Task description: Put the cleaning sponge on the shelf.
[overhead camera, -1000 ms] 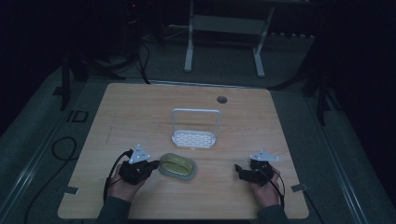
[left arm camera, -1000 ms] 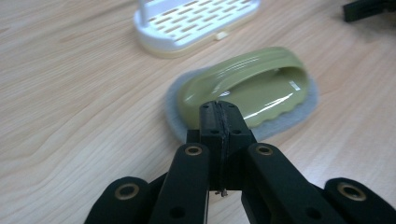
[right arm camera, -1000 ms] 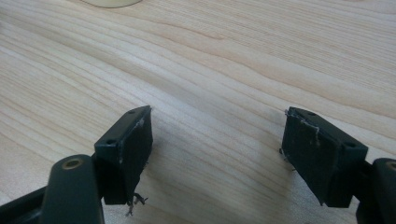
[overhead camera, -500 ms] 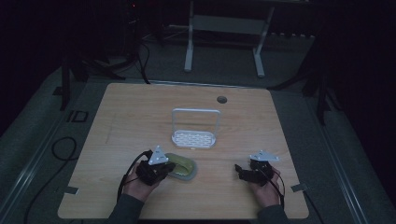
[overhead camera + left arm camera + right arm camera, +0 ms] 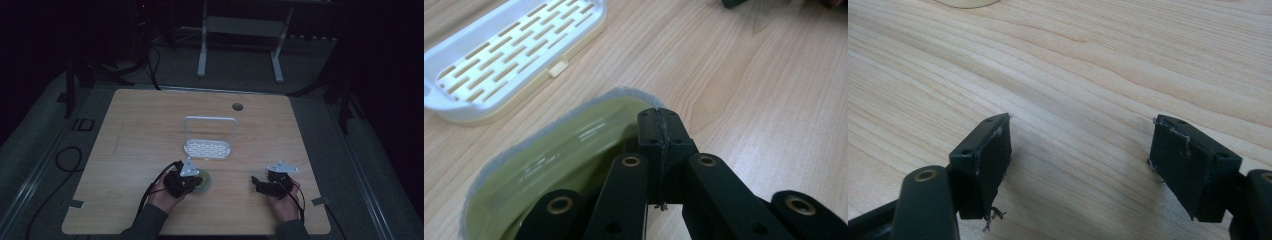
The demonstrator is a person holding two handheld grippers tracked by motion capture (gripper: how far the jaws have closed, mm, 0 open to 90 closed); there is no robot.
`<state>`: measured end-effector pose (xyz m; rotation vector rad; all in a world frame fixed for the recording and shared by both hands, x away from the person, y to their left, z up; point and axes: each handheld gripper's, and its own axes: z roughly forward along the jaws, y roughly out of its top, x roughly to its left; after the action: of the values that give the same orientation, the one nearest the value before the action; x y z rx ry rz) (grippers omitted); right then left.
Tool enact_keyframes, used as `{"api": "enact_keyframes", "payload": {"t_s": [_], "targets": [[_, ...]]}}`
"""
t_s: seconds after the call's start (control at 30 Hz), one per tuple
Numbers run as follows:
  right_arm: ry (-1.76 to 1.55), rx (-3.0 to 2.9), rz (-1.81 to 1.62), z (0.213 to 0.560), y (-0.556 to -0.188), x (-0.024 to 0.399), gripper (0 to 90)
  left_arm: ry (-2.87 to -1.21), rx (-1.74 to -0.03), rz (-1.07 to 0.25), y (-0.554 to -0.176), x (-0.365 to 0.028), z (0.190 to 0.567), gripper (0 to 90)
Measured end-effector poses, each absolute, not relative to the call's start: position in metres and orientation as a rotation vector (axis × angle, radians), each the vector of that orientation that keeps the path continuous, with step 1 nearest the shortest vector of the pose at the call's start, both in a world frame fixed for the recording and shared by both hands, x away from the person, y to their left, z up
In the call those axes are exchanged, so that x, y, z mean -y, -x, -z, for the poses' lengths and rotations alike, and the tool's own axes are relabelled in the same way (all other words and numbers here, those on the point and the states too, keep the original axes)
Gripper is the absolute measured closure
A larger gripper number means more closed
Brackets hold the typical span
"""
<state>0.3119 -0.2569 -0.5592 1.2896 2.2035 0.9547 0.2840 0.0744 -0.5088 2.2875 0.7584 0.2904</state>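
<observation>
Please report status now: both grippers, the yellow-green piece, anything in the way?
Left gripper shut on yellow-green piece. Right gripper open, holds nothing. White rack beyond, apart.

Sponge [image 5: 559,155]: lower part cut by the bottom edge of the left gripper view; its near side is hidden behind the black jaws. In the high view the left gripper [image 5: 186,181] covers most of it.
Grip: the jaws look pressed together at the sponge's rim, but whether any material sits between them cannot be told.
Rack [image 5: 509,55]: cut by the top and left edges of the left gripper view.
Pale object [image 5: 968,3]: a sliver at the top edge of the right gripper view, too little to identify.
Surroundings: dark beyond the worktop [image 5: 150,130].
</observation>
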Motion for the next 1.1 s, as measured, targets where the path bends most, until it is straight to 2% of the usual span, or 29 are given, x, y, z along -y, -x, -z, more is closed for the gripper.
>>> {"api": "enact_keyframes", "payload": {"t_s": [0.33, 0.87, 1.1], "targets": [[-1.290, -2.203, -0.955, 0.559, -0.312, 0.257, 24.3, -2.287, -0.798, -0.305, -0.300, -0.070, 0.507, 90.0], [-1.290, -2.203, -0.955, 0.559, -0.312, 0.257, 24.3, -2.236, -0.891, -0.324, -0.318, -0.087, 0.495, 89.4], [-1.291, -2.202, -0.956, 0.559, -0.312, 0.257, 24.3, -2.240, -0.900, -0.302, -0.327, -0.093, 0.484, 80.4]]}}
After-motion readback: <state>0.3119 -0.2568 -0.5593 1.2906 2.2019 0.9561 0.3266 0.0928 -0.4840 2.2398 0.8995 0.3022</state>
